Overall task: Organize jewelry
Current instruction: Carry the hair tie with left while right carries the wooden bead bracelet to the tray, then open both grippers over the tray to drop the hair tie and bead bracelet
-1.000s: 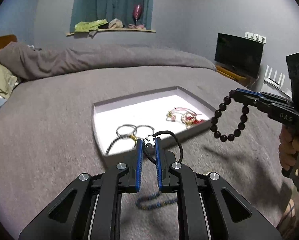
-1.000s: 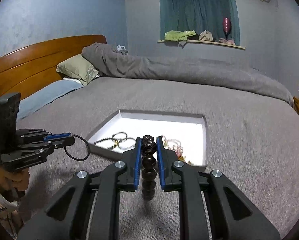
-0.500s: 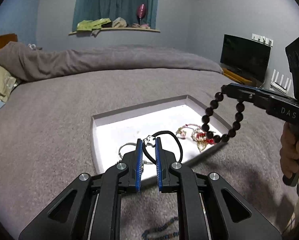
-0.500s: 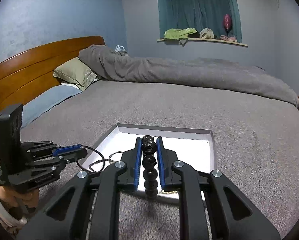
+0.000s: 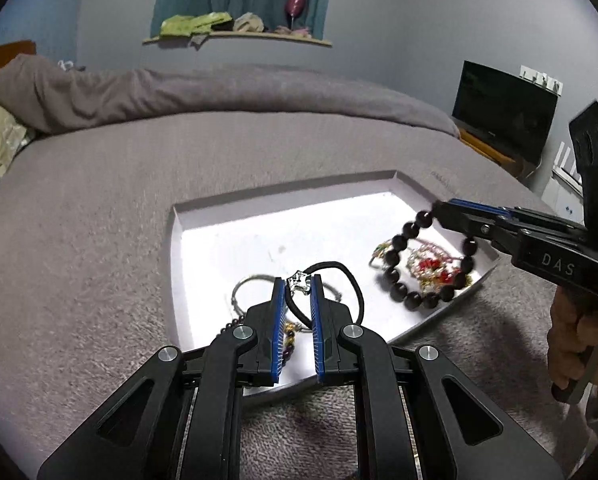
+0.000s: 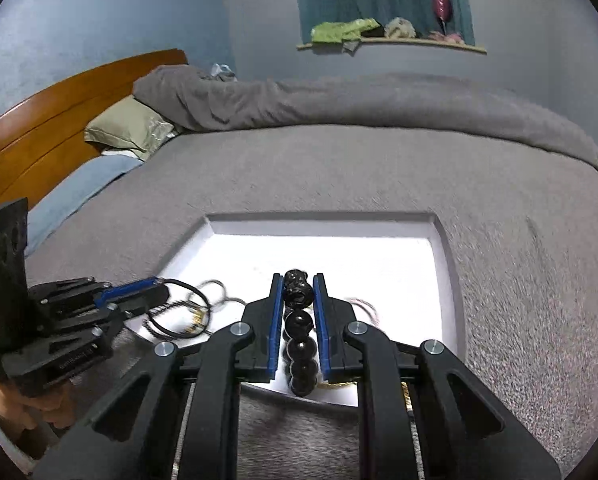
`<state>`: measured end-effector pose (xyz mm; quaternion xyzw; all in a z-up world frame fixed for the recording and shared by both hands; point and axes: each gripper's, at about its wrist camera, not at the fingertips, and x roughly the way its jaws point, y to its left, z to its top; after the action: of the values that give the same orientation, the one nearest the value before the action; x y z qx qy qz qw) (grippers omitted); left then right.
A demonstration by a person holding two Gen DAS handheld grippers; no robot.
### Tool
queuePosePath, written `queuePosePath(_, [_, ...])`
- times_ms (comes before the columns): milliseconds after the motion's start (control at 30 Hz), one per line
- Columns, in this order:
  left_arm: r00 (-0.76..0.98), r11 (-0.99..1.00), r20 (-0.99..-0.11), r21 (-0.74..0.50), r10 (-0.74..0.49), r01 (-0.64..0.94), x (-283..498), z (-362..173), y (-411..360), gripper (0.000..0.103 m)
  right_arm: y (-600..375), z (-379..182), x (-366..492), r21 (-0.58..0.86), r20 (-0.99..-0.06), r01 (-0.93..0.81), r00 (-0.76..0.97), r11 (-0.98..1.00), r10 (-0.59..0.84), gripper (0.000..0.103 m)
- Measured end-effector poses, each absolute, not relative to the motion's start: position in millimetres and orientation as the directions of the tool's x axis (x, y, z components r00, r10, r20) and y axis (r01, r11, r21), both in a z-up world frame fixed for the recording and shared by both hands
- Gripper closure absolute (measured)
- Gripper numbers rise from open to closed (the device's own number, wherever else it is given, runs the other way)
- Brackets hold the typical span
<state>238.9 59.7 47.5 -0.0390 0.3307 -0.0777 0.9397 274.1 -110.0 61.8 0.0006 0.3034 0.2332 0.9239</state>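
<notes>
Beaded bracelet [image 5: 423, 264] hung at frame right, over tray [image 5: 283, 192], clamped in your right gripper [image 6: 297, 280]. Second earlier it dangled outside tray; drop looked near. Left gripper [image 5: 298, 285] pinched black cord [image 5: 339, 276]. Left view showed whole loop; right view only bead column.

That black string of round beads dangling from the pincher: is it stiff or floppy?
Probably floppy: the black round-bead bracelet sags as a loop from the right gripper above the white tray. Its blurred beads suggest swinging. Glossy beads may slip.
</notes>
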Motion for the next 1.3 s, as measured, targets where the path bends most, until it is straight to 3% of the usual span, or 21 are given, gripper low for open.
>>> queuePosePath(500, [0.727, 0.99, -0.673, -0.116, -0.136, 0.078, 266, 25, 67, 0.09, -132, 32, 294, 0.107, -0.622, -0.344, 0.709, 0.933, 0.332, 0.088])
queuePosePath(800, [0.735, 0.992, -0.667, -0.11, -0.123, 0.066, 263, 24, 69, 0.06, -136, 29, 296, 0.094, -0.622, -0.326, 0.718, 0.941, 0.311, 0.086])
queuePosePath(833, [0.736, 0.992, -0.665, -0.109, -0.124, 0.069, 263, 24, 68, 0.052, -136, 29, 295, 0.091, -0.622, -0.327, 0.72, 0.941, 0.31, 0.083])
queuePosePath(900, [0.744, 0.992, -0.656, -0.105, -0.124, 0.073, 260, 26, 67, 0.037, -137, 30, 293, 0.086, -0.613, -0.327, 0.727, 0.941, 0.308, 0.067])
queuePosePath(967, [0.756, 0.992, -0.643, -0.102, -0.125, 0.078, 256, 30, 65, 0.025, -138, 32, 290, 0.086, -0.601, -0.33, 0.735, 0.94, 0.313, 0.063])
queuePosePath(1067, [0.77, 0.993, -0.627, -0.093, -0.116, 0.074, 249, 34, 65, 0.016, -139, 36, 285, 0.082, -0.584, -0.336, 0.747, 0.938, 0.319, 0.059])
queuePosePath(1300, [0.791, 0.993, -0.6, -0.094, -0.119, 0.078, 237, 42, 64, 0.01, -137, 42, 272, 0.078, -0.549, -0.355, 0.765, 0.932, 0.337, 0.038])
